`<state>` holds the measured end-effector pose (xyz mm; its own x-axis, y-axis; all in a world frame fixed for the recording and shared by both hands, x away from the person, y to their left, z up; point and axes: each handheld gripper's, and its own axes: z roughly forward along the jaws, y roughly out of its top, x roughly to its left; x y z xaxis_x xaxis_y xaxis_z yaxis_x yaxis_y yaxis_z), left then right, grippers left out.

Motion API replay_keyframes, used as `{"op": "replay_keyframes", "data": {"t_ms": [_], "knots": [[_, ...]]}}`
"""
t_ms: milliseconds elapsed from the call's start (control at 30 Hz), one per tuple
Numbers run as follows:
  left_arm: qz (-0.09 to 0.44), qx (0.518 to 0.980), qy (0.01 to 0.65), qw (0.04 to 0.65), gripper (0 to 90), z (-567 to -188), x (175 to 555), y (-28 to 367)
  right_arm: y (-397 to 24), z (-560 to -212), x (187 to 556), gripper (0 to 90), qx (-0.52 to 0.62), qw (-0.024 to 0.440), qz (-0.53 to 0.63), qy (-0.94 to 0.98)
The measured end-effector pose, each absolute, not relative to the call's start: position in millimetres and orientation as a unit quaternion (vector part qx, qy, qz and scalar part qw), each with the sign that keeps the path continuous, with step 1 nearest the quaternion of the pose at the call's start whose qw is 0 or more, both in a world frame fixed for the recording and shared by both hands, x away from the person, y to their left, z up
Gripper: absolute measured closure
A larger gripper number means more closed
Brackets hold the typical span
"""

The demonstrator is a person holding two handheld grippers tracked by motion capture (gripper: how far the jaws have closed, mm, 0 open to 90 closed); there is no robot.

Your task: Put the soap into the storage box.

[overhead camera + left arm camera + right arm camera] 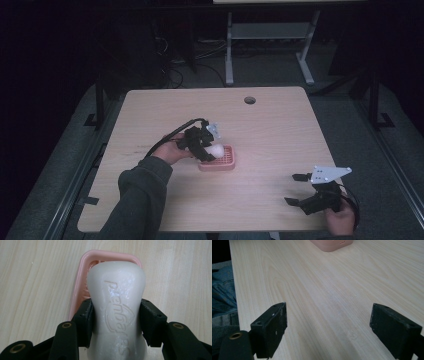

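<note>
Left tongs (116, 322) clamp soap bar (117, 302); right tongs (328, 330) gape empty.

I'm seeing the high view dim, darkness swallowing its edges beyond the worktop (280, 130). Both gripper views are looking bright and even, their near jaws blurring softly.

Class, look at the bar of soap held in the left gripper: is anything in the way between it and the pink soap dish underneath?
Nothing visible. The left gripper is shut on the soap, which hangs right above the pink soap dish; the dish's visible part looks empty.
</note>
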<state>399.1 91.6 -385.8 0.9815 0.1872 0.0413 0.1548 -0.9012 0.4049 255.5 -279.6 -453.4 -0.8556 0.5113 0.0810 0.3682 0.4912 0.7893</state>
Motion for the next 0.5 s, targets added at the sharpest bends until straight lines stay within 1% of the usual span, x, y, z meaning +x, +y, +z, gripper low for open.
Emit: {"op": "replay_keyframes", "data": {"t_ms": [500], "knots": [[0.036,0.975,0.093,0.197,49.3,-398.6,408.6,83.0,-279.8,-453.6,255.6,14.0,0.256,0.082,0.435,0.859]]}}
